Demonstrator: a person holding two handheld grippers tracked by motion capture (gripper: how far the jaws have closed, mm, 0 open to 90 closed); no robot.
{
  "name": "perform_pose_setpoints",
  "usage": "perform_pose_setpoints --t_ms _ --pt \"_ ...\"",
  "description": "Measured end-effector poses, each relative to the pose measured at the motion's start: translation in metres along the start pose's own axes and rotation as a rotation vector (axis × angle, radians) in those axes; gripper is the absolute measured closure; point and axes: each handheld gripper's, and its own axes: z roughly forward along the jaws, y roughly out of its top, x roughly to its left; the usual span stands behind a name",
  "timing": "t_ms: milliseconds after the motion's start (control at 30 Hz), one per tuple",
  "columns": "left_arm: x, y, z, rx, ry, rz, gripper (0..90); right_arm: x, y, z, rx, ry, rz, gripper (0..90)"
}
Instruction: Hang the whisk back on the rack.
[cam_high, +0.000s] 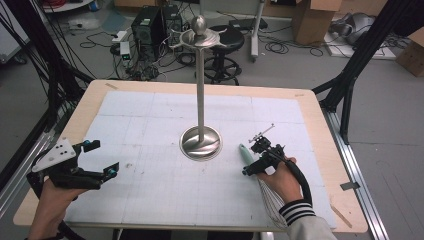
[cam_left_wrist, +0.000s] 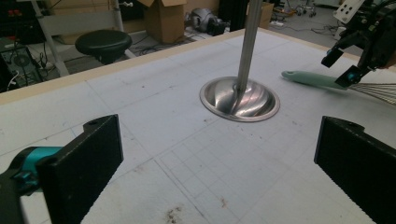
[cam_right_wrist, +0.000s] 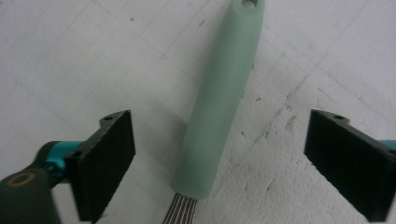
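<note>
The right tongs (cam_right_wrist: 219, 158) are down over the whisk's mint-green handle (cam_right_wrist: 222, 102), jaws standing spread on either side of it, neither pad touching: a bracketing position, not a grip yet. The handle runs straight up between them in the right gripper view, with the first steel wires (cam_right_wrist: 182, 210) poking out at its near end. From above, the whisk (cam_high: 248, 156) lies flat on the tabletop (cam_high: 150, 200), just to the right of the tall metal stand (cam_high: 201, 90), whose round base (cam_high: 201, 142) sits mid-table; whisk and base are near but apart.

Over on the other side, the left tongs (cam_high: 97, 160) hang released too, nothing between them, hovering well away from the action and pointing toward the stand.

So this looks like the pick-up step on the whisk, caught just before the squeeze. Next move, as I read it: clench on the handle squarely, keeping it centred so it doesn't roll, then lift cleanly clear of the stand's base.
</note>
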Motion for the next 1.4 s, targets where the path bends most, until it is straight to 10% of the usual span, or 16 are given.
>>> perform_pose_setpoints --t_ms 600,1400 --pt "-0.001 0.0 0.002 0.007 -0.003 0.001 1.7 0.001 0.001 0.005 0.06 0.004 0.01 45.0" --pt "0.0 0.0 0.001 -0.001 -0.003 -0.005 1.7 0.006 0.006 0.011 0.122 0.032 0.049 63.5"
